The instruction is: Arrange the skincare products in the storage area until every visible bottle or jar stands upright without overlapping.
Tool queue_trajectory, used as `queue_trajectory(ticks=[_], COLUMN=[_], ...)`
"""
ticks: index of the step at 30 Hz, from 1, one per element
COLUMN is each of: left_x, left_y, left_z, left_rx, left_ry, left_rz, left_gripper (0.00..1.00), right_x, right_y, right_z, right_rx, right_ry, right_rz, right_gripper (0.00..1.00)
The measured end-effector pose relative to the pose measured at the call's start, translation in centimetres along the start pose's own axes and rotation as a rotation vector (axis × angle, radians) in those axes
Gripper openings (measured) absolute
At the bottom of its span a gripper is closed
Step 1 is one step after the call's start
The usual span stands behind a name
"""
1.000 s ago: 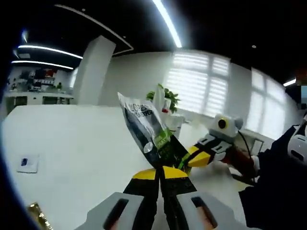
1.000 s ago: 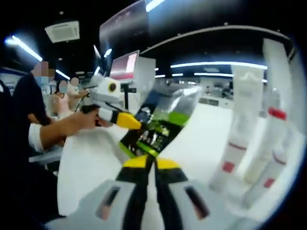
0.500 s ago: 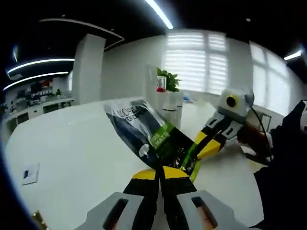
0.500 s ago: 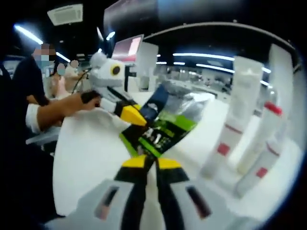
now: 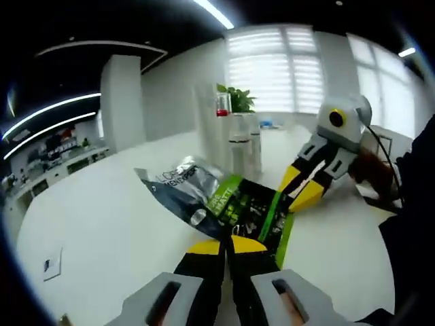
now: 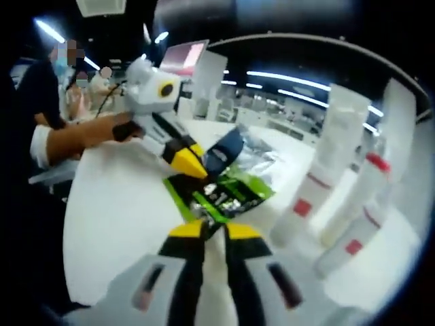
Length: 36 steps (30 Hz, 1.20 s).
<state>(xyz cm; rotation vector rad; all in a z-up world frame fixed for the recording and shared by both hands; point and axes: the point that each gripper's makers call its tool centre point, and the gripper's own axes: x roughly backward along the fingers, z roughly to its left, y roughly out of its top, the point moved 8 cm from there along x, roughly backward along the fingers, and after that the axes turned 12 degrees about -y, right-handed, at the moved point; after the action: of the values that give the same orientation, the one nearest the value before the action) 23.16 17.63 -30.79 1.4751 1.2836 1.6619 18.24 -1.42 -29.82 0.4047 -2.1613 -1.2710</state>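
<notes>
Above the white table (image 5: 102, 231) I hold a flat shiny packet (image 5: 224, 207) with both of my tools; it is silver and dark at one end and green and black at the other; my left gripper (image 5: 226, 246) has its jaws pressed tight together on the near edge of the packet, and in the left gripper view my right gripper (image 5: 304, 192) comes in from the right side and pinches the green end; I hold it at two spots so it does not flop, because it is soft and thin.

Seen from the right gripper view, the same packet (image 6: 221, 187) sits just past my right gripper (image 6: 215, 229), whose jaws are closed on it too; my left gripper (image 6: 185, 163) comes in from the left, with my hand (image 6: 109, 128) behind it.

Beside the packet, on the right of that view, tall white tubes (image 6: 326, 173) stand up straight with red marks on them; they stand near each other and I cannot tell if any of them touch; in the left gripper view some tall bottles (image 5: 241, 146) stand up behind the packet, one with a red cap (image 5: 221, 103).

I think the packet is the thing not yet put away; I think it needs a free spot near the tubes; if I let go too soon, it could slide flat or knock a tube over.
</notes>
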Motion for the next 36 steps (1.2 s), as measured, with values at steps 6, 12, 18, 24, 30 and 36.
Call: queue_trajectory(ticks=[6, 12, 18, 24, 30, 36], left_x=[0.0, -0.3, -0.5, -0.5, -0.4, 0.0], left_y=[-0.1, 0.0, 0.1, 0.1, 0.0, -0.2], left_z=[0.5, 0.7, 0.6, 0.4, 0.5, 0.2], left_rx=[-0.024, -0.015, -0.004, -0.012, -0.01, -0.02], left_ry=[0.039, 0.055, 0.046, 0.047, 0.042, 0.022], left_rz=[0.028, 0.041, 0.045, 0.045, 0.014, -0.003], left_gripper=[0.01, 0.01, 0.01, 0.01, 0.02, 0.03], right_x=[0.8, 0.0, -1.4, -1.7, -1.3, -1.2], right_y=[0.7, 1.3, 0.8, -0.6, -0.8, -1.2], right_z=[-0.9, -0.6, -0.2, -0.4, -0.6, -1.0], right_rx=[0.002, 0.008, 0.017, 0.003, -0.021, -0.094], right_ry=[-0.026, -0.013, -0.002, -0.004, 0.005, 0.025], right_rz=[-0.03, -0.056, -0.02, 0.035, 0.051, 0.058], right_gripper=[0.05, 0.0, 0.0, 0.0, 0.0, 0.0])
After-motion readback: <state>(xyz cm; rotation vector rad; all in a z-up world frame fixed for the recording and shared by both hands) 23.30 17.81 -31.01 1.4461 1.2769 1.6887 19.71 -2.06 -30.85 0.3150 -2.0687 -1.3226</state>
